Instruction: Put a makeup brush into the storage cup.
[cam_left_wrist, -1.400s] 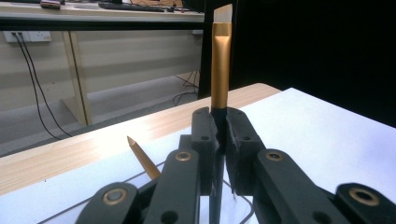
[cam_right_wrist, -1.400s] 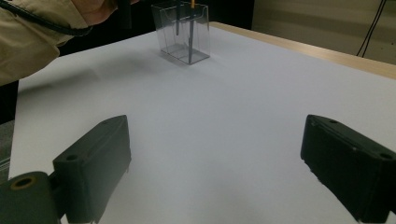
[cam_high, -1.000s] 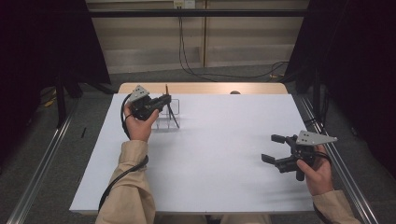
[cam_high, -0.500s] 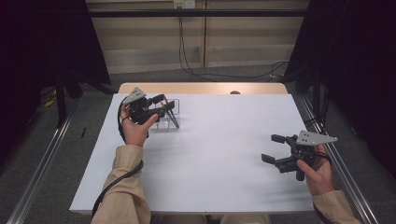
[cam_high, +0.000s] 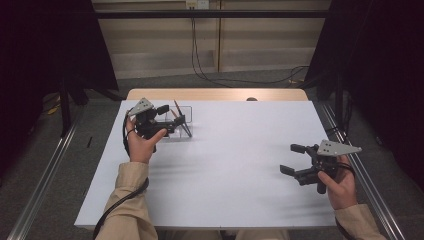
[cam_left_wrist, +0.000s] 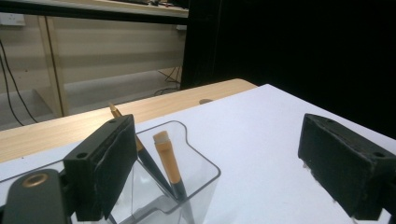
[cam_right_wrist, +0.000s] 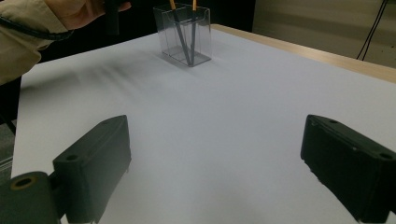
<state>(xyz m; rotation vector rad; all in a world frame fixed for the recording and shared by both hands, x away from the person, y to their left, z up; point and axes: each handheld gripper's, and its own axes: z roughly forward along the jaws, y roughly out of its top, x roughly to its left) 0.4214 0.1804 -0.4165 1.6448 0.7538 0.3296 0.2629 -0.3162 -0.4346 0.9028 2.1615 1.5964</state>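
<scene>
Clear pencil holder at the far left of the white sheet, two pencils leaning inside it (orange ends up). Left gripper just at the holder, jaws just opened wide, nothing between them, one jaw in front of the holder's wall. Right gripper well apart near the right edge, jaws wide and empty.

Your left gripper sits at the far left of the table, held up off the sheet, its jaws just opened wide with nothing between the pads. Your right gripper rests low at the near right, pointing left across the table, jaws spread and empty. Both forearms come in sleeved from the near edge.
</scene>
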